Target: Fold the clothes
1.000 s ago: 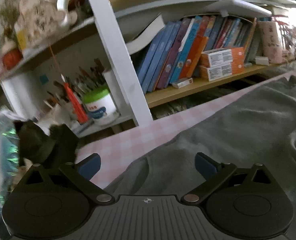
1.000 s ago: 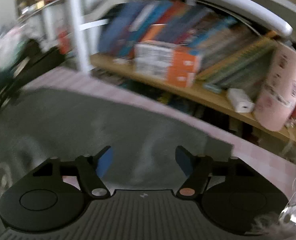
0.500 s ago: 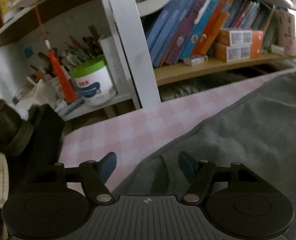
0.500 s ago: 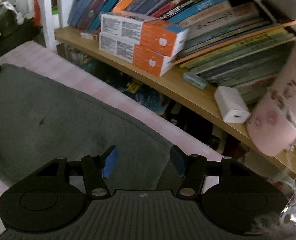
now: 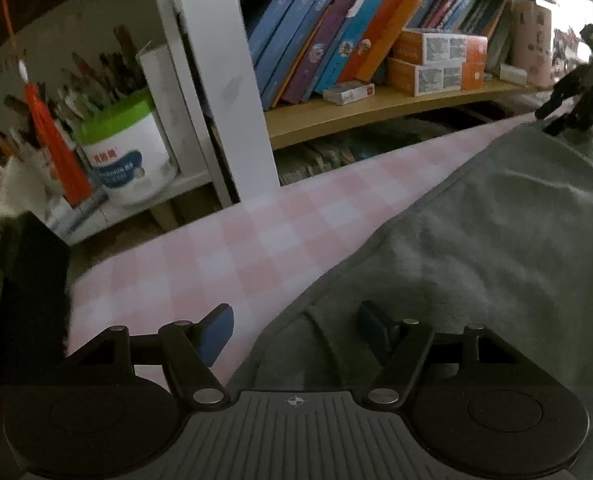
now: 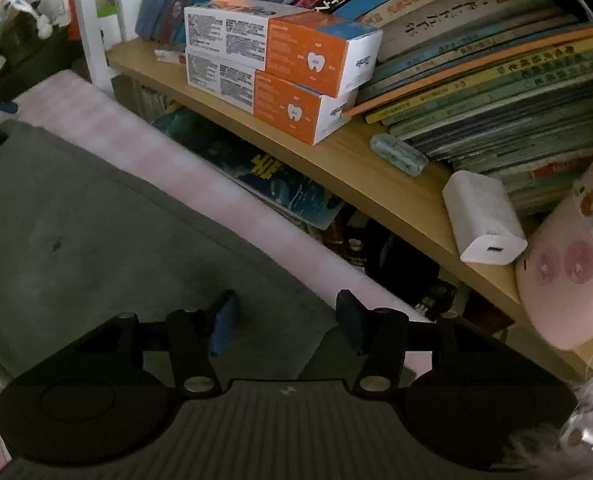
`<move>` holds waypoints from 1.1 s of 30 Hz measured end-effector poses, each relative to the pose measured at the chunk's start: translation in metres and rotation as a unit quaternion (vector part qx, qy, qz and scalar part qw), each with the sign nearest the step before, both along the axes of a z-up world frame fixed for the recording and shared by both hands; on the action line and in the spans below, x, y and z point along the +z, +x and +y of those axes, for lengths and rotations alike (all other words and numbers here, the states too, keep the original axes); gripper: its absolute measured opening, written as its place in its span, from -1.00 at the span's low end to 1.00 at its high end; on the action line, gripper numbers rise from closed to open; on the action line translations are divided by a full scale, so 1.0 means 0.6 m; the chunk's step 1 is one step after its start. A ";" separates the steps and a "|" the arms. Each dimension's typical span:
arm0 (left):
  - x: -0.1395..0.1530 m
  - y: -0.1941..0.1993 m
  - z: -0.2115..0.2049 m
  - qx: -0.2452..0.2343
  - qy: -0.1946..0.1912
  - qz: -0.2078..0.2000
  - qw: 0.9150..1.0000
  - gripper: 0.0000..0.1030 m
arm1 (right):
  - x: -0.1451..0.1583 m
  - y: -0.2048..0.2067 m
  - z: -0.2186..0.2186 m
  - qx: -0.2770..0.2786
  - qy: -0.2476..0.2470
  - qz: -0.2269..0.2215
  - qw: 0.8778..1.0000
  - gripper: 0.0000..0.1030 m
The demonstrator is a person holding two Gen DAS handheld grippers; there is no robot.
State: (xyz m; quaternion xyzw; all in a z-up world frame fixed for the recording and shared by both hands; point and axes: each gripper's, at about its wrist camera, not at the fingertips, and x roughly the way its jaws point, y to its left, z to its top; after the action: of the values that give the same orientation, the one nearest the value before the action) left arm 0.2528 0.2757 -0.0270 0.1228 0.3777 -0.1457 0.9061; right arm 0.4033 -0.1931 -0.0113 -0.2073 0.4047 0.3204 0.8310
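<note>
Moved lower onto fuzzy grey garment (image 5: pixel 496 240) on pink checked counter (image 5: pixel 224 256); left tool (image 5: pixel 294 330) and right tool (image 6: pixel 284 322) spread apart, grasping nothing.

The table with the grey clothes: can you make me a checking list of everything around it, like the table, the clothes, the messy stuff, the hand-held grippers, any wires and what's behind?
Surface: pink checked tablecloth, bare along its far strip.
Job's things: grey garment spread flat, hem toward the shelves; one corner lies between the right fingers.
Clutter: nothing seen on the cloth itself.
Grippers: left hand-held gripper open, straddling the garment's edge; right hand-held gripper open over the garment's corner.
Cables: nothing seen.
Surroundings: wooden shelf with leaning books, two orange boxes, a white charger, a green-lidded tub and a hanging red tassel.
</note>
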 end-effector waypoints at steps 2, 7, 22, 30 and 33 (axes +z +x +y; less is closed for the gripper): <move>-0.001 0.006 0.010 0.003 -0.021 0.012 1.000 0.39 | -0.002 0.010 -0.004 -0.009 0.012 0.011 1.000 0.02; -0.003 0.015 0.022 0.014 -0.052 0.035 0.998 0.40 | -0.007 0.022 -0.018 -0.030 0.045 0.026 0.998 0.07; 0.047 -0.030 -0.026 0.040 -0.023 -0.008 0.999 -0.80 | 0.020 -0.140 -0.028 -0.103 0.047 -0.120 0.986 -0.81; 0.141 -0.177 -0.067 0.036 0.002 -0.154 0.987 -0.80 | 0.091 -0.340 -0.060 -0.087 0.055 -0.250 0.963 -0.81; 0.159 -0.247 -0.079 0.032 0.006 -0.185 0.982 -0.80 | 0.117 -0.416 -0.072 -0.081 0.058 -0.298 0.949 -0.81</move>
State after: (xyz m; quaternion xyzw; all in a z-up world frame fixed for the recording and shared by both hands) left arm 0.1045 0.2283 0.0683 0.1404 0.2083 -0.0891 0.9638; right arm 0.1538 -0.2366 0.0588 -0.2110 0.1347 0.1987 0.9476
